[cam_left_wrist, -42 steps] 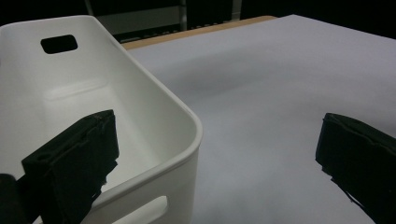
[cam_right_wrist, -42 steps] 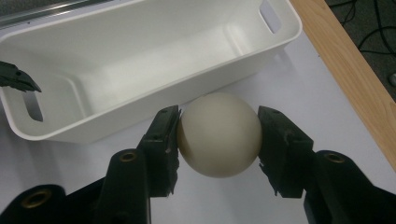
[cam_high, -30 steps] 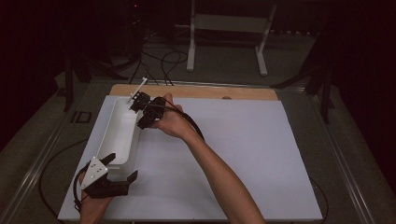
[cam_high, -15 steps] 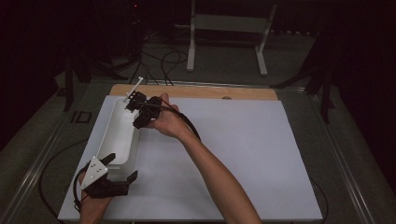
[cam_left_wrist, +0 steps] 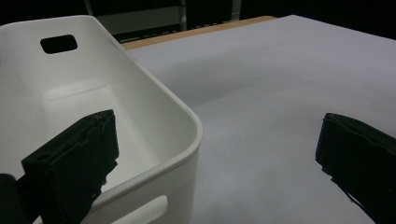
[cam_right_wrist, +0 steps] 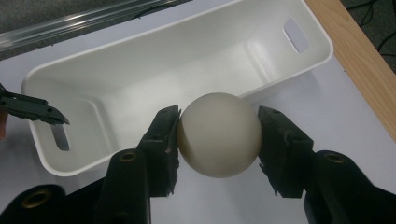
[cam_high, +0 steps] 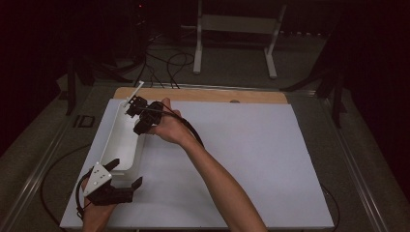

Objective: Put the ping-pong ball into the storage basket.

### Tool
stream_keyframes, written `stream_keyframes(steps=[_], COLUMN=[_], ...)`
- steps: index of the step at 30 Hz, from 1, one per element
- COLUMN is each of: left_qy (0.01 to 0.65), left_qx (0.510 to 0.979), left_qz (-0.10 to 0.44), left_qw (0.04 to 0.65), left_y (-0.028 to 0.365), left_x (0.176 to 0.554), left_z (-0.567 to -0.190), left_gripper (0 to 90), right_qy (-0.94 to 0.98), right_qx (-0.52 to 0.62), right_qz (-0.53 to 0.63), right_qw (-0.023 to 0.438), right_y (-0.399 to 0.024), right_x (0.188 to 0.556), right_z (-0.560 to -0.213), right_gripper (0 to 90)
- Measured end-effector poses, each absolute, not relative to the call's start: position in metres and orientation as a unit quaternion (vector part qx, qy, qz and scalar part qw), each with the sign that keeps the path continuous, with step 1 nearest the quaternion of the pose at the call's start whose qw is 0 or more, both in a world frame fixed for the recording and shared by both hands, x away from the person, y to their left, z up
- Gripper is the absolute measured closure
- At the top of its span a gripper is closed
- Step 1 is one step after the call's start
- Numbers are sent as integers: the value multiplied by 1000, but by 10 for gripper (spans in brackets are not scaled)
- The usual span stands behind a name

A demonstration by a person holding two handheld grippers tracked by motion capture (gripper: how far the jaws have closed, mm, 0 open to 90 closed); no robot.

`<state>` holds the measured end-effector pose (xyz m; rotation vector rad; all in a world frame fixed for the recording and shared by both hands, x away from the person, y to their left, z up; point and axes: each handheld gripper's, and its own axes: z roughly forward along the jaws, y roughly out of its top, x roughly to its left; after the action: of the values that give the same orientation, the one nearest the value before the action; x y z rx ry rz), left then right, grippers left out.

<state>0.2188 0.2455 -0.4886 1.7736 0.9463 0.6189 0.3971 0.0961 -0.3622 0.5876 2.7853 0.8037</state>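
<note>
White ball (cam_right_wrist: 219, 134), just one, sits clamped in the right gripper (cam_right_wrist: 218, 140) above one white bin (cam_right_wrist: 140, 79); left gripper (cam_left_wrist: 210, 154) gapes wide.

The ball (cam_right_wrist: 219, 134) at the centre of the right gripper view is plain cream, unpatterned. Both pairs of tongs are matt black: the right tongs (cam_right_wrist: 218, 140) at the bottom of that view, the left tongs (cam_left_wrist: 210, 163) at the lower corners of the left gripper view. The bin (cam_right_wrist: 140, 70) is glossy white. The counter (cam_high: 251, 159) is covered in pale lavender-white, with a light wood strip (cam_high: 203, 94) along its upper edge. The plate (cam_high: 96, 178) at lower left is grey.
</note>
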Motion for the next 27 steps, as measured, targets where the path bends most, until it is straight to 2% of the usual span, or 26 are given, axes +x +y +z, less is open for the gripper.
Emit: stream_keyframes(steps=[27], left_qy=[391], left_qx=[732], left_qz=[255], left_qw=[497], left_y=[246], left_x=[219], left_z=[-488], left_gripper=[0], right_qy=[939], right_qx=[193], right_qz=[274], right_qw=[78], right_y=[110], right_x=[394], right_z=[-368], right_gripper=[503])
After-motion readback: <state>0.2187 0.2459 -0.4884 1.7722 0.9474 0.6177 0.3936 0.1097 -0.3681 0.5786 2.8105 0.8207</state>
